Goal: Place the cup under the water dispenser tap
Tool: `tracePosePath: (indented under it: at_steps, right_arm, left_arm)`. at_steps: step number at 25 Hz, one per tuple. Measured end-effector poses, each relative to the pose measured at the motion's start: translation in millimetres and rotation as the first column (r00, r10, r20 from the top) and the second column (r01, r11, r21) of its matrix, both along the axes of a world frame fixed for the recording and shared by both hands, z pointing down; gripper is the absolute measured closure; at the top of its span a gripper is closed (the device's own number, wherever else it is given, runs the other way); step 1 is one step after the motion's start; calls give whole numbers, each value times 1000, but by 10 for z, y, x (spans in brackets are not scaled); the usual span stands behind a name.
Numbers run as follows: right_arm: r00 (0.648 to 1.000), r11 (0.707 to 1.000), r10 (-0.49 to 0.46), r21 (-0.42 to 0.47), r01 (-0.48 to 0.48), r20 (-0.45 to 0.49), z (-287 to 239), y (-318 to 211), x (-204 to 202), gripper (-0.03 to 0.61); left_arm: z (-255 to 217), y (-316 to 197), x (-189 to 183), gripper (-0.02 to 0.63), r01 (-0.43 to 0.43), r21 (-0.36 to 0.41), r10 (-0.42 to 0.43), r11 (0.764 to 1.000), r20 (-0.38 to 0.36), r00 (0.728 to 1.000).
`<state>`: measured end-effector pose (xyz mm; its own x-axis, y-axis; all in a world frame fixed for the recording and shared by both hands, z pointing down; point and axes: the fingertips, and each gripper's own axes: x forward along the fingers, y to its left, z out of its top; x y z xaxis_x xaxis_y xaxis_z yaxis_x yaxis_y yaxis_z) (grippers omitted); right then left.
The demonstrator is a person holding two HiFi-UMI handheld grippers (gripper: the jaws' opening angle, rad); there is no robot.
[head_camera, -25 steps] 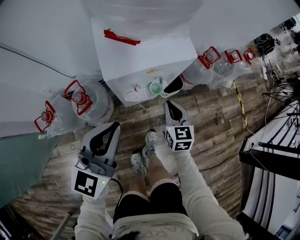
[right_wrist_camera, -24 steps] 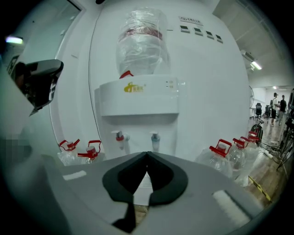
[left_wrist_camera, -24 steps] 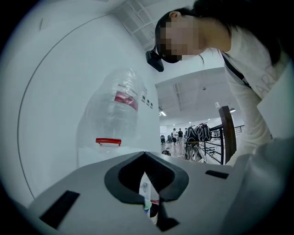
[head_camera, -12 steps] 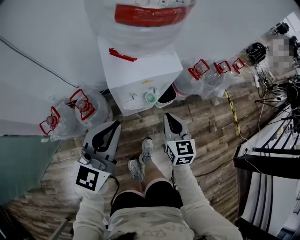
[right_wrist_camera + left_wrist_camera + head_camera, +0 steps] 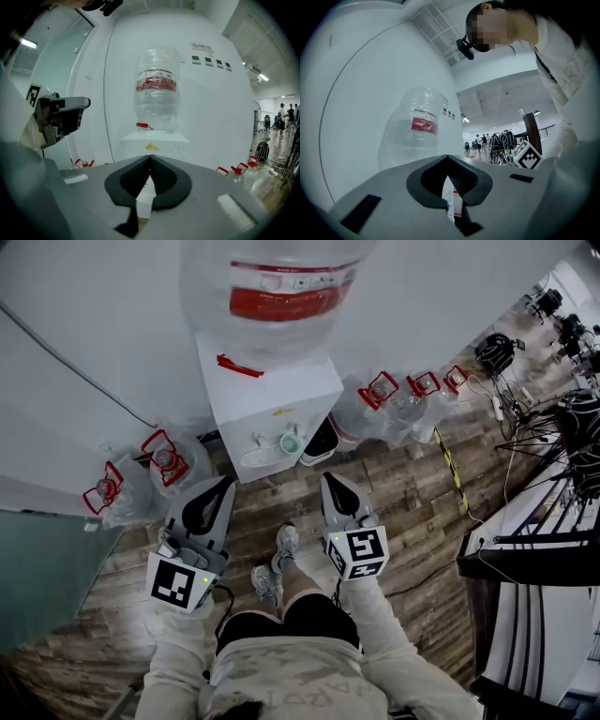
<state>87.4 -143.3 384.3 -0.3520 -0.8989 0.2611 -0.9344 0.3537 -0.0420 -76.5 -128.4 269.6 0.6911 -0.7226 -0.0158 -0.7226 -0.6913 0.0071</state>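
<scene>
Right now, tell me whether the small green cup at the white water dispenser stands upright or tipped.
Upright: the small green cup shows its round open mouth from above, at the white water dispenser's front.

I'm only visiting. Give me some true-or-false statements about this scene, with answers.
1. A pale green cup stands on the front ledge of the white box-shaped water dispenser. True.
2. The right hand-held gripper holds that cup. False: its jaws are shut on nothing, apart from the cup.
3. A large clear plastic bottle with a red label sits on top of the dispenser. True.
4. The left hand-held gripper has its jaws wide apart. False: they are together, empty.
5. The floor is grey carpet. False: it is wooden planking.
</scene>
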Motion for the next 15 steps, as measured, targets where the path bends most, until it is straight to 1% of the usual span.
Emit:
tracePosePath:
  at_steps: [3, 7, 11, 15]
  right_arm:
    - [1000, 1000, 1, 12, 0, -2, -153, 90, -22, 569]
    - [1000, 999, -2, 38, 3, -15, -365, 196, -41, 569]
    - [1000, 998, -8, 65, 9, -22, -581, 280, -56, 569]
    - [1000, 995, 0, 98, 2, -19, -784, 343, -69, 569]
  left_arm:
    - [-133, 56, 5, 609, -18, 40, 19, 999, -6, 1000]
    - [-200, 106, -31, 609, 2, 13, -2, 1000, -13, 1000]
    - [-330, 161, -22, 609, -13, 59, 13, 998, 3, 1000]
    - [-458, 215, 10, 609, -28, 78, 28, 997, -2, 1000]
